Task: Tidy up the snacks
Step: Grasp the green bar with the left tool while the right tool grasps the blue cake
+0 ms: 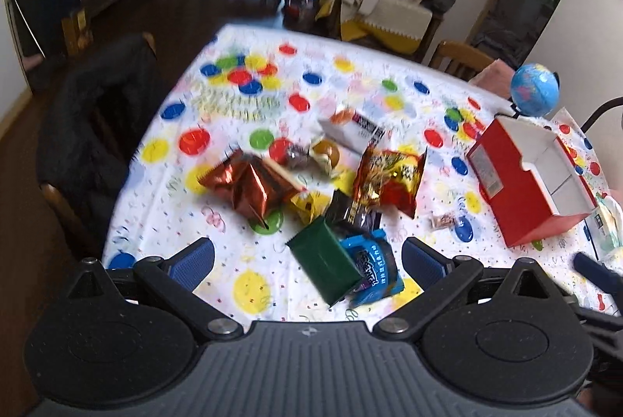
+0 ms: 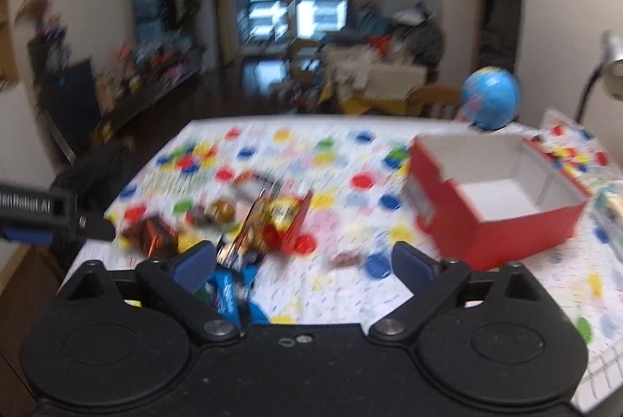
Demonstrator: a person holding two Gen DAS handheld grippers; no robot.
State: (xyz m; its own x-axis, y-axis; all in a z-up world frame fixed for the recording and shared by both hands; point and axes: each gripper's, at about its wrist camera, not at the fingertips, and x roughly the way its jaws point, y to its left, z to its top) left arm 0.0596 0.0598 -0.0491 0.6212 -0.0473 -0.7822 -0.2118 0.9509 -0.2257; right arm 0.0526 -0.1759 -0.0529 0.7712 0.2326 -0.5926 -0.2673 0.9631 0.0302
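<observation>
Snack packets lie scattered on a polka-dot tablecloth (image 1: 241, 284). My left gripper (image 1: 307, 255) is open above a green packet (image 1: 325, 265) and a blue packet (image 1: 375, 271); neither pad touches them. Farther off lie a shiny red-brown bag (image 1: 253, 185), a red-gold bag (image 1: 389, 179), a white box (image 1: 356, 129) and a small wrapped candy (image 1: 442, 220). An open red box (image 1: 518, 199) with a white inside stands at the right. My right gripper (image 2: 301, 261) is open over the tablecloth (image 2: 335, 296), with the blue packet (image 2: 227, 290) by its left finger and the red box (image 2: 483, 226) ahead to the right.
A small blue globe (image 1: 533, 90) stands behind the red box, with a lamp (image 2: 611, 66) at the far right. A chair draped with a dark jacket (image 1: 97, 129) is at the table's left edge. The left gripper's body (image 2: 39, 212) shows at the left of the right wrist view.
</observation>
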